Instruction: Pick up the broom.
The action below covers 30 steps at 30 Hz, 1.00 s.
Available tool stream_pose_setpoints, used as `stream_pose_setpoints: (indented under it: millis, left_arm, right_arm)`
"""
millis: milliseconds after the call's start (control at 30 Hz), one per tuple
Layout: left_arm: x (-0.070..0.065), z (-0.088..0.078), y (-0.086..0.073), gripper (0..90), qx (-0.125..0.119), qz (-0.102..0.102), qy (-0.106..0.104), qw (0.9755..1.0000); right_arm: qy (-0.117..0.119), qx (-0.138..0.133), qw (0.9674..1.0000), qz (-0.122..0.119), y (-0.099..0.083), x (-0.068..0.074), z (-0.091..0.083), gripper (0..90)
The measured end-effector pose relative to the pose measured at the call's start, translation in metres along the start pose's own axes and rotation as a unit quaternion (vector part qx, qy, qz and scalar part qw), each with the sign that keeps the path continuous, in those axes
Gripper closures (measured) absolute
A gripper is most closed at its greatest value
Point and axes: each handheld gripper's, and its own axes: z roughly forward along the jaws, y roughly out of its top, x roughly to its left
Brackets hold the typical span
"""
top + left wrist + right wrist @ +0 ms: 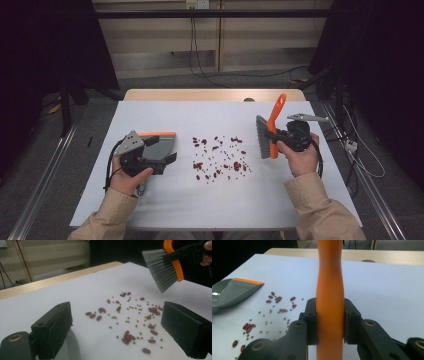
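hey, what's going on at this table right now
A person is set up to sweep spilled beans off a white table. The right gripper is clamped on the orange handle of a brush, held above the table right of the beans. The left gripper is at a grey dustpan on their left; its jaws stand open. No sweeping contact yet.

White sheet [165, 200] on wooden table [210, 94]; cables [200, 65] on floor behind.
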Motion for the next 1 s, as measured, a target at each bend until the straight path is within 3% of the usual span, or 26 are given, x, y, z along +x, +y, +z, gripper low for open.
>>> stream_pose_setpoints:
  millis: [100,200,333,600,1000]
  left_arm:
    - [0.001,-0.003,-0.003,9.8,0.003,-0.001,0.002,1.0000]
    - [0.002,-0.005,-0.005,9.9,-0.001,-0.001,0.000,1.0000]
    - [0.002,-0.006,-0.005,9.9,-0.003,0.000,-0.001,1.0000]
    - [0.004,-0.006,-0.009,9.8,0.001,0.003,0.003,1.0000]
    - [0.005,-0.005,-0.012,9.8,0.005,0.004,0.003,1.0000]
  right_arm:
    - [-0.004,0.013,0.9999,0.000,0.000,-0.004,-0.002,70.6]
    - [-0.016,0.052,0.9985,-0.011,-0.001,-0.005,0.000,70.6]
    - [-0.023,0.077,0.9967,-0.014,-0.005,-0.006,0.010,70.6]
    - [-0.031,0.050,0.9982,-0.013,-0.009,-0.009,0.036,70.2]
    - [-0.047,0.059,0.9965,-0.034,-0.015,-0.006,0.064,69.0]
